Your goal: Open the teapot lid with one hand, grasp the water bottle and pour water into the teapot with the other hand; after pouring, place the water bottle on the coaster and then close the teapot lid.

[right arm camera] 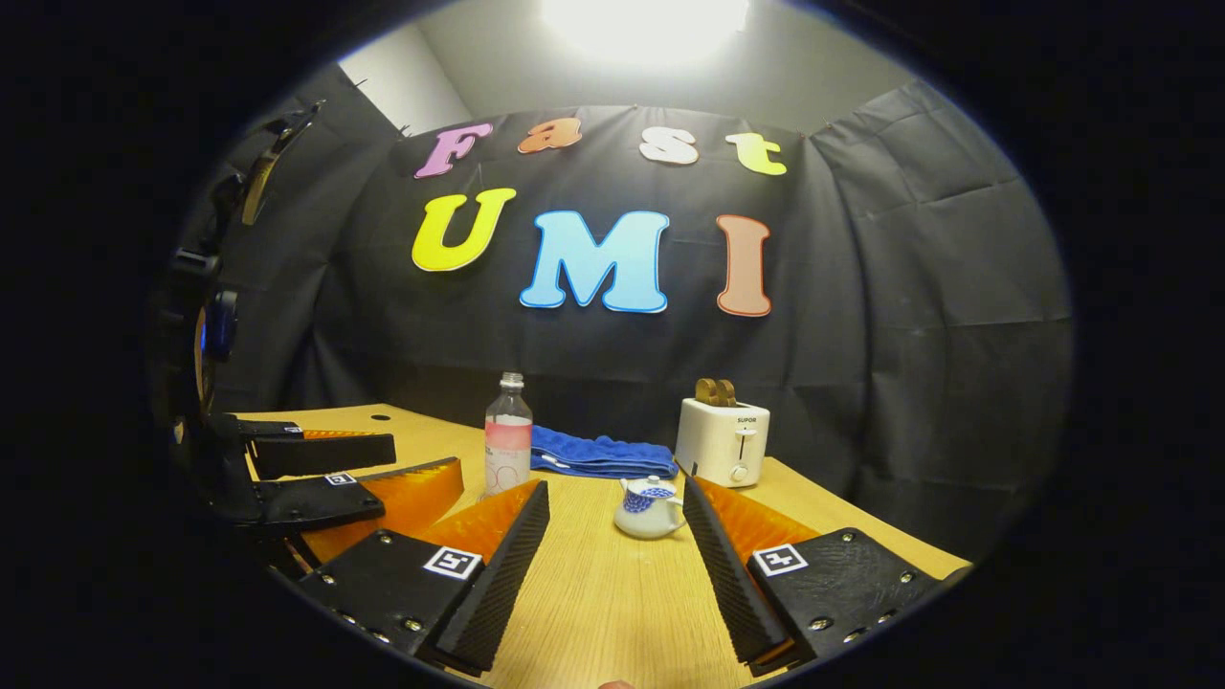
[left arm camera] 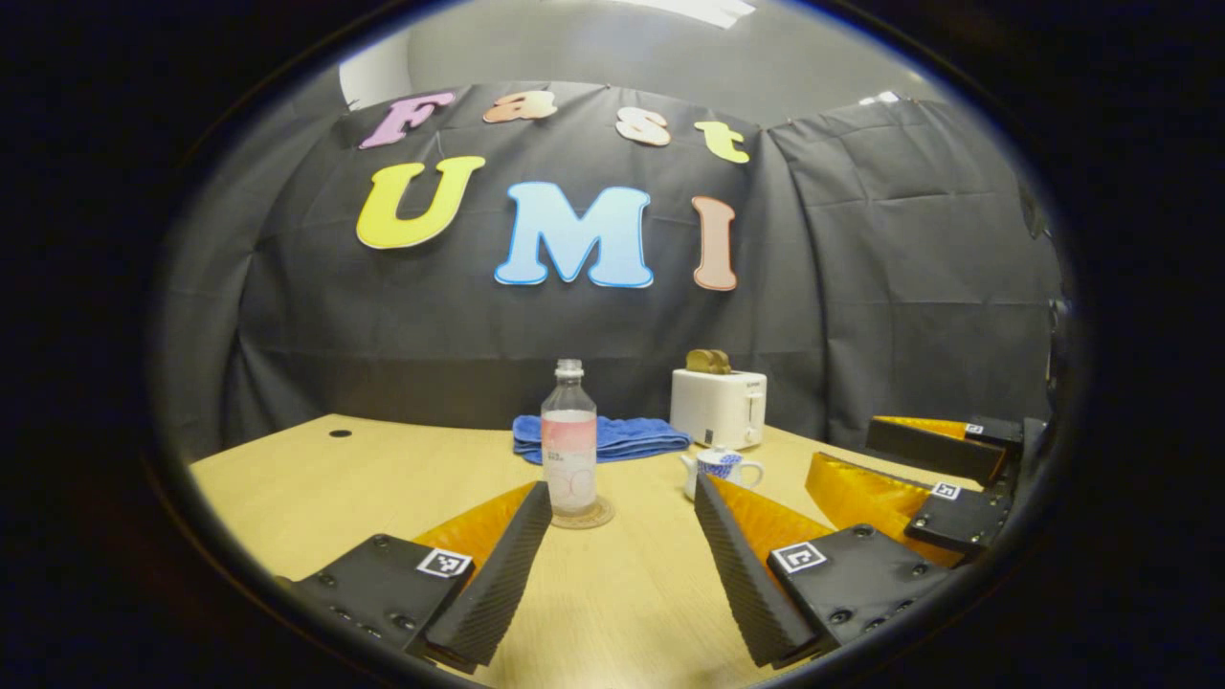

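Wooden table (left arm camera: 316,488) carries everything. White toaster (left arm camera: 718,407) and blue towel (left arm camera: 612,436) sit at the back. Water bottle (left arm camera: 568,440) stands upright on the coaster (left arm camera: 586,518), long axis vertical. Small teapot (right arm camera: 648,507), lid on, spout left in the right gripper view, right in the left gripper view. Left gripper (left arm camera: 622,565) and right gripper (right arm camera: 612,569) both gape, holding nothing.

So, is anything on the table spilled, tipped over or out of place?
Nothing stands out. The clear plastic water bottle stands upright on the round coaster, and the small white-and-blue teapot sits upright, lid on. No spill is visible.
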Action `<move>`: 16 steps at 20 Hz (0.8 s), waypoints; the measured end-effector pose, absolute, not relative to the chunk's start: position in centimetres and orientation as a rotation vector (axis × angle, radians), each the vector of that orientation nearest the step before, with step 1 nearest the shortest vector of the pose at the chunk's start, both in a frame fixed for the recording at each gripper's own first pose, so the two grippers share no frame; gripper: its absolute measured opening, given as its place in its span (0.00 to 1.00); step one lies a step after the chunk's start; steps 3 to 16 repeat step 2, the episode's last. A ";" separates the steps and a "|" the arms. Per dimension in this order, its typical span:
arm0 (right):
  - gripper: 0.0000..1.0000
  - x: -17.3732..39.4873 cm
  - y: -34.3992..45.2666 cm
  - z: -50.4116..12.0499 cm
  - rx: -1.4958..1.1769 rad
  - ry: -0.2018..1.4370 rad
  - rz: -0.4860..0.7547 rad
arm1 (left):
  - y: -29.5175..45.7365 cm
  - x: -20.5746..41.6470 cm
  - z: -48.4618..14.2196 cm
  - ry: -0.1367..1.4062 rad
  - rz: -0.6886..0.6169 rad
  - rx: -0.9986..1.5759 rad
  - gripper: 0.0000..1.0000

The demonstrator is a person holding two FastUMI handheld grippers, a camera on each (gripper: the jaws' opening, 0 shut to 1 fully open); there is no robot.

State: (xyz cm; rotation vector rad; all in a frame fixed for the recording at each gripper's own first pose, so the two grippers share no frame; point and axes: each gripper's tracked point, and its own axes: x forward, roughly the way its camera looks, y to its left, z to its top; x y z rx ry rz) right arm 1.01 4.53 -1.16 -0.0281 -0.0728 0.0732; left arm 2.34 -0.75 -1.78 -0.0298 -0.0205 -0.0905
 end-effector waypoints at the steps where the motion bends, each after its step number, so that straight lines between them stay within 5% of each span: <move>1: 0.93 0.6 5.0 -1.4 -0.033 -0.073 0.076 | -0.6 2.1 -2.1 -0.019 -0.087 -0.030 1.00; 16: 0.98 0.4 5.4 -1.5 -0.034 -0.074 0.083 | -0.4 1.9 -2.6 -0.010 -0.080 -0.034 1.00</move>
